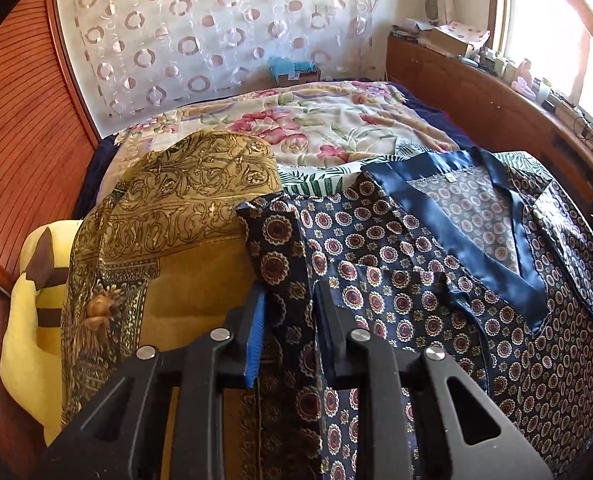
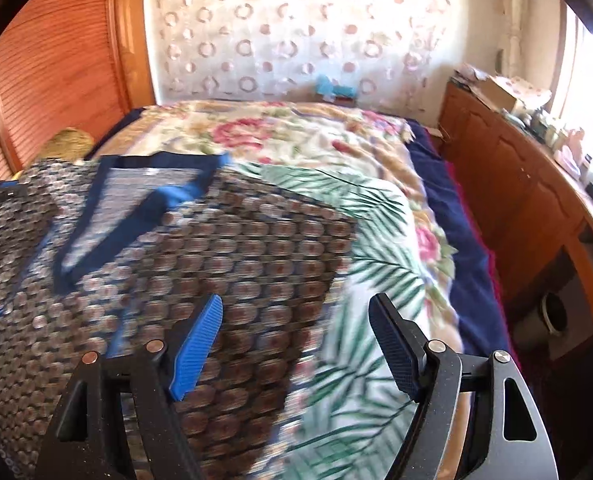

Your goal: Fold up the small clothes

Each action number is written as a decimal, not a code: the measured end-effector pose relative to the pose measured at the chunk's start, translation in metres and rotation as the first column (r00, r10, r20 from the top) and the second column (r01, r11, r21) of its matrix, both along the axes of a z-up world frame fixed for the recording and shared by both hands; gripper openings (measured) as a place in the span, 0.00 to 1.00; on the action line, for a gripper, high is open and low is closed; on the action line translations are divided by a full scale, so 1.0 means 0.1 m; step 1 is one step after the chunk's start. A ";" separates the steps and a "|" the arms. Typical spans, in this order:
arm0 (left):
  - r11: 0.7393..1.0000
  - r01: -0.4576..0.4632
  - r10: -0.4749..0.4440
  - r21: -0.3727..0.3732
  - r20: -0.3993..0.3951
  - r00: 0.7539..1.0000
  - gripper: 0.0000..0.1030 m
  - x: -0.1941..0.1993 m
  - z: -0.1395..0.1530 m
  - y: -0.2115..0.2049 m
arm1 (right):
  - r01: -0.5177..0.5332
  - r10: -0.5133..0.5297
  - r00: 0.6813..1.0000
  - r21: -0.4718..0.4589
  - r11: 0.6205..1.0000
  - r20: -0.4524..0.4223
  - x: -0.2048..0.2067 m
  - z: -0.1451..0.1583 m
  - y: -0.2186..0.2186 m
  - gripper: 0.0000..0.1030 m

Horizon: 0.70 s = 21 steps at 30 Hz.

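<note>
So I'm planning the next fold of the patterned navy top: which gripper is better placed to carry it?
Left. The left gripper is shut on the navy top; the right gripper hovers open, holding nothing.

Left tool [image 1: 286, 312], right tool [image 2: 296, 340]: black arms, silver screws, blue ribbed pads [image 2: 196, 346]

Bedroom: bed [image 2: 280, 132] under floral bedspread, sheer circle-patterned curtain [image 1: 216, 32] behind. Slatted wooden doors [image 2: 56, 68] at left. Low wooden cabinet [image 2: 516, 184] at right, cluttered, below sunlit window [image 1: 552, 28].
</note>
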<state>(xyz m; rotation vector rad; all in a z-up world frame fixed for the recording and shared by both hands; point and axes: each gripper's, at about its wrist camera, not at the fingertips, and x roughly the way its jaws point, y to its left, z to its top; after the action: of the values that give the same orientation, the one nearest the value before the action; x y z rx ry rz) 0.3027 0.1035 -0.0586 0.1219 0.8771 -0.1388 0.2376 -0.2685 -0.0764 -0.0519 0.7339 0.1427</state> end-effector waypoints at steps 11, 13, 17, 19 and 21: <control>0.999 0.018 -0.013 -0.045 0.120 0.993 0.03 -0.21 0.34 0.01 | -0.003 0.011 0.995 0.071 0.997 -0.102 0.46 -0.23 -0.19 0.49; 0.998 0.023 -0.016 -0.054 0.139 0.990 0.03 -0.26 0.41 0.02 | -0.026 0.033 0.994 0.070 0.997 -0.100 0.54 -0.21 -0.14 0.33; 0.996 0.049 -0.034 -0.079 0.174 0.984 0.03 -0.43 0.56 -0.03 | -0.070 0.074 0.993 0.041 0.997 -0.091 0.57 -0.19 -0.03 0.03; 0.994 0.065 -0.046 -0.086 0.202 0.978 0.03 -0.58 0.66 -0.08 | -0.071 0.073 0.996 0.045 0.996 -0.041 0.49 -0.10 -0.01 0.02; 0.992 0.086 -0.062 -0.097 0.229 0.971 0.03 -0.77 0.76 -0.11 | -0.073 0.072 0.997 0.060 0.995 0.023 0.33 0.08 -0.02 0.01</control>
<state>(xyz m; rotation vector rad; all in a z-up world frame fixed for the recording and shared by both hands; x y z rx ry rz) 0.2256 0.0925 0.0177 0.0689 0.6369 -0.2366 0.2705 -0.2700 -0.0683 -0.0218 0.7065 0.2338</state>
